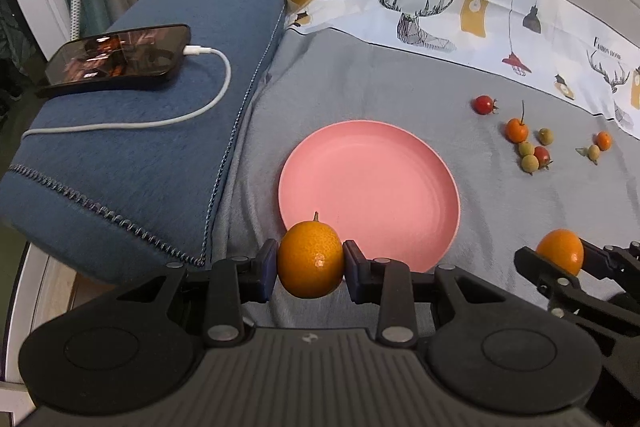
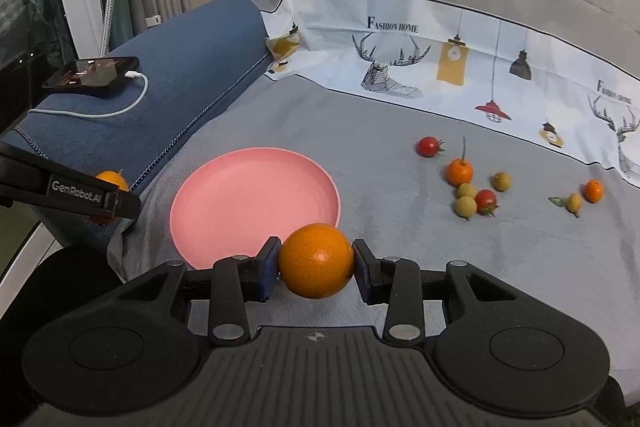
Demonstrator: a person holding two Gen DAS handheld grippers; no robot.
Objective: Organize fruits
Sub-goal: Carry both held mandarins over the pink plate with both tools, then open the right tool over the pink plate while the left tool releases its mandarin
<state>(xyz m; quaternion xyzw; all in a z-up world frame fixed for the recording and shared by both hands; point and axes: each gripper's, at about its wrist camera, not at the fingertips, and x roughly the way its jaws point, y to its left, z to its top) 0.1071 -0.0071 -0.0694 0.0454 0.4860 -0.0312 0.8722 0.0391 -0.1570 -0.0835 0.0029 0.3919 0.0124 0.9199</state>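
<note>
My left gripper point(image 1: 310, 265) is shut on an orange kumquat with a short stem point(image 1: 310, 259), held just over the near rim of the pink plate point(image 1: 372, 179). My right gripper point(image 2: 316, 263) is shut on a second orange kumquat point(image 2: 315, 259) at the plate's point(image 2: 248, 195) near right edge. Each gripper also shows in the other's view: the right one point(image 1: 560, 259) low at the right with its kumquat point(image 1: 560, 251), the left one point(image 2: 108, 199) at the left edge. The plate holds nothing. Loose on the grey sheet lie several small fruits: red tomatoes point(image 1: 484, 105), orange ones point(image 1: 516, 130) and greenish ones point(image 1: 530, 163).
A blue pillow point(image 1: 160, 147) lies left of the plate, with a phone point(image 1: 120, 59) on a white charging cable point(image 1: 192, 111) on top. A printed white cloth point(image 1: 460, 11) runs along the back of the grey sheet point(image 1: 360, 79). Curtains hang at the far left.
</note>
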